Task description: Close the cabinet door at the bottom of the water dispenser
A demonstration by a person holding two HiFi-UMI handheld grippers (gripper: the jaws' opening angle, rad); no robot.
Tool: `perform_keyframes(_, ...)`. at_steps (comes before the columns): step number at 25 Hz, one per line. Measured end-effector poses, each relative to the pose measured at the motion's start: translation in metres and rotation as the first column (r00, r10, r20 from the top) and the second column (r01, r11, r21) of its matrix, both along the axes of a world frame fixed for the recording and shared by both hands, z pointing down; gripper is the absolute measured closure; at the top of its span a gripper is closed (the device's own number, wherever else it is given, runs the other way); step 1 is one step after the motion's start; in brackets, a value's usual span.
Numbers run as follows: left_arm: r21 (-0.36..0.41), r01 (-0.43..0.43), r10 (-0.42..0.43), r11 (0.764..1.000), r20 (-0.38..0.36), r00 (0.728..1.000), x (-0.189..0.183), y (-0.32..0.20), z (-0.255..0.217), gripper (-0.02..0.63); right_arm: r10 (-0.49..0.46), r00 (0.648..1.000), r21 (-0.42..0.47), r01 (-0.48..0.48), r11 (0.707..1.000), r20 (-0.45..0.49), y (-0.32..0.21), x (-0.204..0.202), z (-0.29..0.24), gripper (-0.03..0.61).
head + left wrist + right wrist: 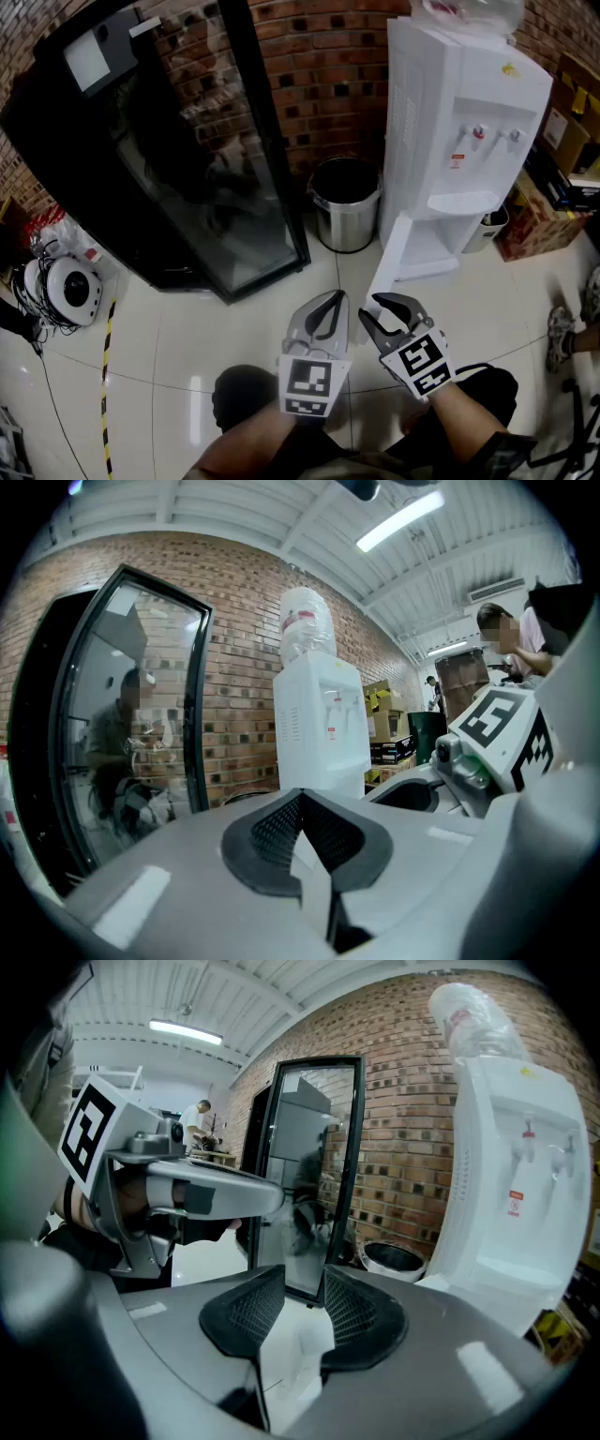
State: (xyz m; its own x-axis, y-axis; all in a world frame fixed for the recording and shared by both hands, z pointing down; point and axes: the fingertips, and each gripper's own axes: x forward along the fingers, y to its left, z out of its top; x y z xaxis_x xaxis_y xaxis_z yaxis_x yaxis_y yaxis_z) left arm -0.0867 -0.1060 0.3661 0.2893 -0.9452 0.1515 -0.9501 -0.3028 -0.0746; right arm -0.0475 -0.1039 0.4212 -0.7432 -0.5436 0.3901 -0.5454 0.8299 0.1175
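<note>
The white water dispenser (469, 122) stands against the brick wall with a water bottle on top. Its bottom cabinet door (394, 255) is swung open towards me, edge-on over the floor tiles. Both grippers hover side by side in front of it, a short way off. My left gripper (323, 317) has its pads together on nothing; in the left gripper view (300, 803) it points at the dispenser (319, 724). My right gripper (389, 317) is open and empty, just short of the door's lower edge. In the right gripper view (302, 1283) the dispenser (516, 1194) rises at the right.
A black glass-door fridge (187, 159) leans along the left. A steel bin (347, 202) sits between it and the dispenser. Cardboard boxes (544, 216) and a small bin (492, 225) are at the right. A person's shoe (562, 328) is nearby. A white cable reel (66, 286) lies far left.
</note>
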Motion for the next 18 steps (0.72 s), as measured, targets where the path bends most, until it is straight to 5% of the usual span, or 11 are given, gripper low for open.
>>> perform_keyframes(18,0.012,-0.043,0.043,0.999,-0.033,0.999,0.019,-0.001,-0.007,0.614,-0.004,0.975,-0.101,-0.019,0.995,-0.223,0.000,0.010,0.061,0.443)
